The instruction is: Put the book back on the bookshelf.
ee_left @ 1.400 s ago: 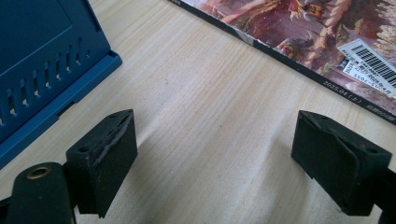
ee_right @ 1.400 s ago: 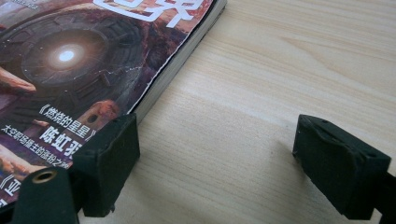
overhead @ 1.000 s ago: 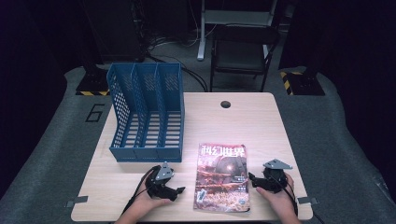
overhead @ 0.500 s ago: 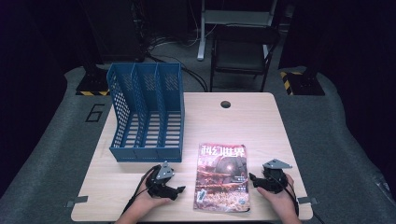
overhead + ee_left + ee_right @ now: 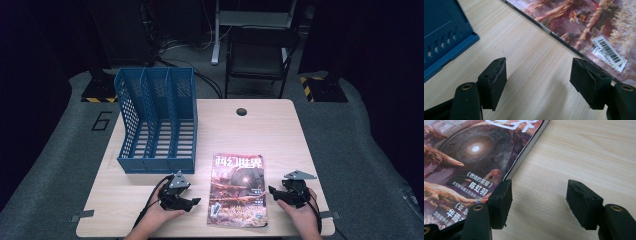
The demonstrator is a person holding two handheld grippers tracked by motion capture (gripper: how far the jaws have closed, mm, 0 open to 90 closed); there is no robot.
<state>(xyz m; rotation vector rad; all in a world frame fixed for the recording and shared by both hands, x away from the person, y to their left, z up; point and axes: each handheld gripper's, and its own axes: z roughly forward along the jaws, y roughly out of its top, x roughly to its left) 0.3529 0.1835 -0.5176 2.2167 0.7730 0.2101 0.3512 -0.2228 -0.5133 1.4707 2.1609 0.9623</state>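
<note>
While the magazine lies flat beside the file rack, I hold the left gripper and right gripper flanking it, jaws apart though just narrowing, nothing gripped; lifting and filing remain.

Lit worktop, black surroundings; all three feeds usable.

From my high view the worktop sits in even overhead light while the floor and the room behind fall off to near black. That feed is soft and a bit noisy; the magazine cover print is barely legible. Both gripper views are bright and sharper: wood grain reads cleanly, with faint soft shadows under the jaws. I see a mild sheen on the glossy cover. The near jaw bases look slightly soft, and lines bend a little toward the frame edges.
</note>
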